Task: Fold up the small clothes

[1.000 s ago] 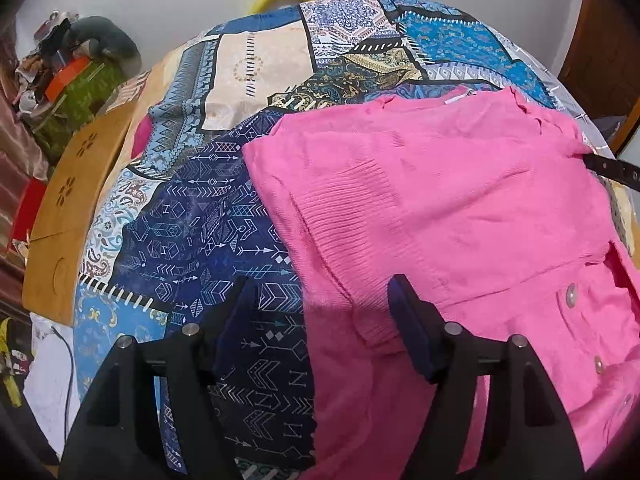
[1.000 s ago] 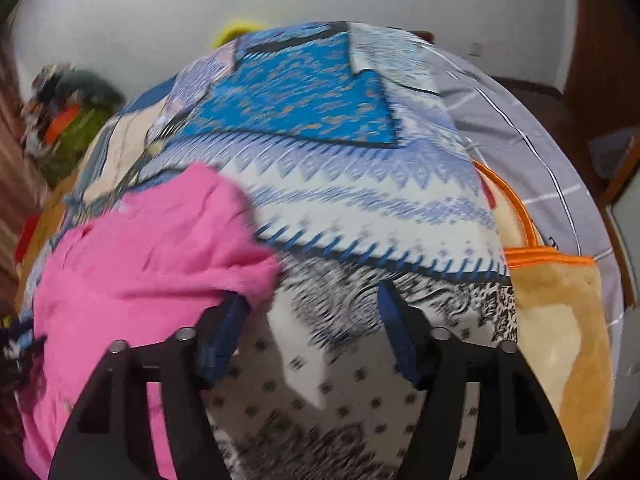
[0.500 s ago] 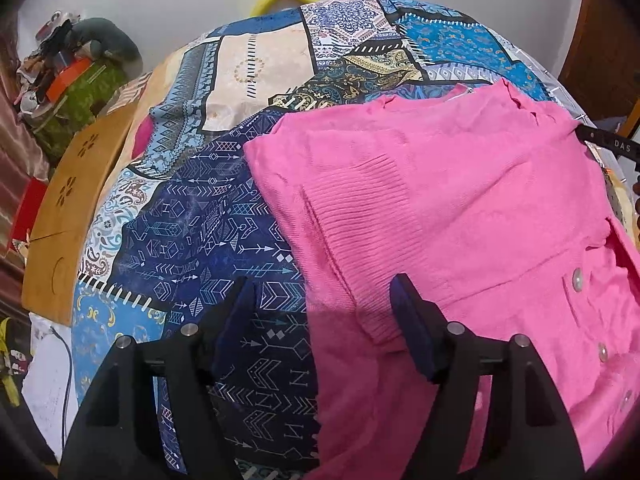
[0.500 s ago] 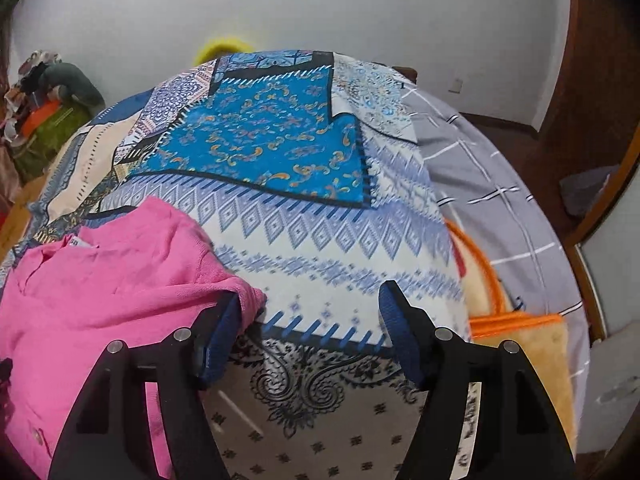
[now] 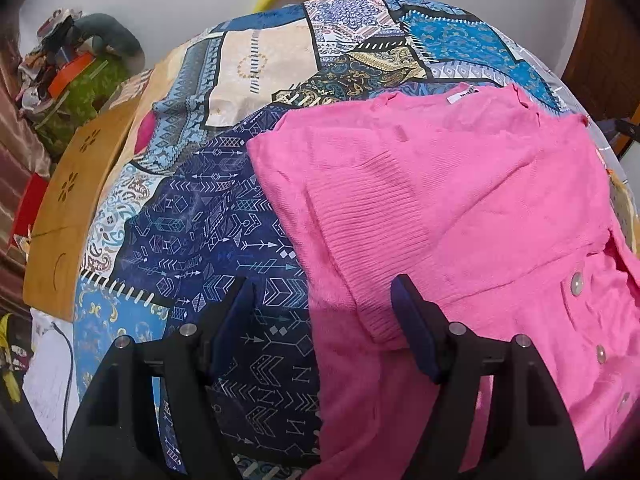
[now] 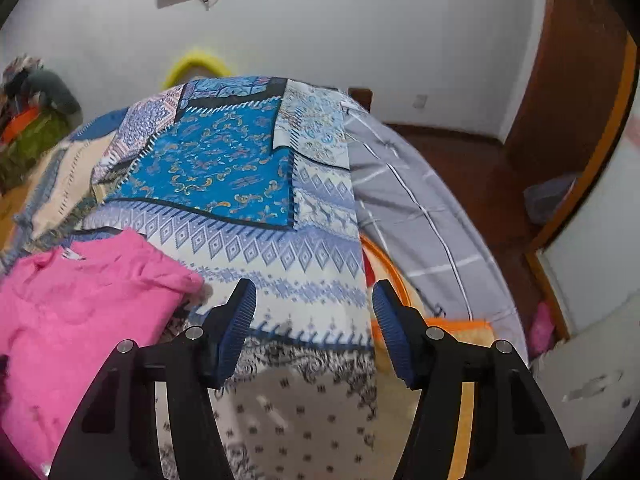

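A plain pink cardigan (image 5: 460,200) is being shown. A bedspread (image 5: 224,240) is being seen in blue patchwork patterns.

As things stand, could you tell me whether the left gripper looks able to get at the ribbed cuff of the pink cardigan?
Probably yes: the left gripper is open above the bedspread, with the ribbed cuff of the pink cardigan lying uncovered just ahead of its right finger.

No readable text showing anywhere. White neck label (image 5: 463,97) sitting on pink cardigan (image 5: 460,208) is carrying dark print, but it's too small and blurred to read.
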A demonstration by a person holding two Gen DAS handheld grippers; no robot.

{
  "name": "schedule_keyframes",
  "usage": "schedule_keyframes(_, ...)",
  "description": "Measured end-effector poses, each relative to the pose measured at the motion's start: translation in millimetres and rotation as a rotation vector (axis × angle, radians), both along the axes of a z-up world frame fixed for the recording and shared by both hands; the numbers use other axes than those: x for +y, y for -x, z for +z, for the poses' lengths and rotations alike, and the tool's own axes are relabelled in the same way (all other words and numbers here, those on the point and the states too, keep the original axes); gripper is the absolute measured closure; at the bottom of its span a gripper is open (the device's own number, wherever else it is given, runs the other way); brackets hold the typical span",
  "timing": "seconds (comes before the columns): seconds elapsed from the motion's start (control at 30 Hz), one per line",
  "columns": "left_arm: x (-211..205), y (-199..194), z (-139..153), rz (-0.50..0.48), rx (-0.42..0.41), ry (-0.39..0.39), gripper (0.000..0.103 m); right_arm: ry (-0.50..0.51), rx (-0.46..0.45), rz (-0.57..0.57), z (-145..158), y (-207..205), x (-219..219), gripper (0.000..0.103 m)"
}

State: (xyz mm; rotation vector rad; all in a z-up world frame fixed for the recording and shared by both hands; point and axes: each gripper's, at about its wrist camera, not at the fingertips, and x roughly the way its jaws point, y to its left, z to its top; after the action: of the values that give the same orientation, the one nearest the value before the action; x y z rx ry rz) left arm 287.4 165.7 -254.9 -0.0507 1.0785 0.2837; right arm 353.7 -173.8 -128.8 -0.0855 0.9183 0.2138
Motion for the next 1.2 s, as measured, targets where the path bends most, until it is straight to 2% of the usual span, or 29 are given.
schedule_keyframes(0.17,5,4,6,0.021,0.021,0.029,0.031,-0.085,0.121,0.083,5,22,-7,0.046)
schedule_keyframes(0.3,7,15,16,0.038,0.024,0.035,0.031,-0.121,0.15,0.165,12,55,0,0.038)
schedule_keyframes(0.5,11,48,34,0.046,0.016,0.043,0.031,-0.15,0.174,0.256,21,98,10,0.038)
schedule_keyframes(0.7,20,80,34,0.071,0.037,0.119,0.031,-0.203,0.216,0.284,17,136,12,0.036)
schedule_keyframes(0.9,13,104,21,0.069,0.08,0.234,0.031,-0.216,0.291,0.288,-8,165,13,0.035)
schedule_keyframes(1.07,1,112,19,0.066,0.073,0.27,0.031,-0.25,0.337,0.291,-26,181,15,0.035)
schedule_keyframes(1.2,-4,115,19,0.055,0.072,0.373,0.031,-0.272,0.32,0.304,-29,190,17,0.035)
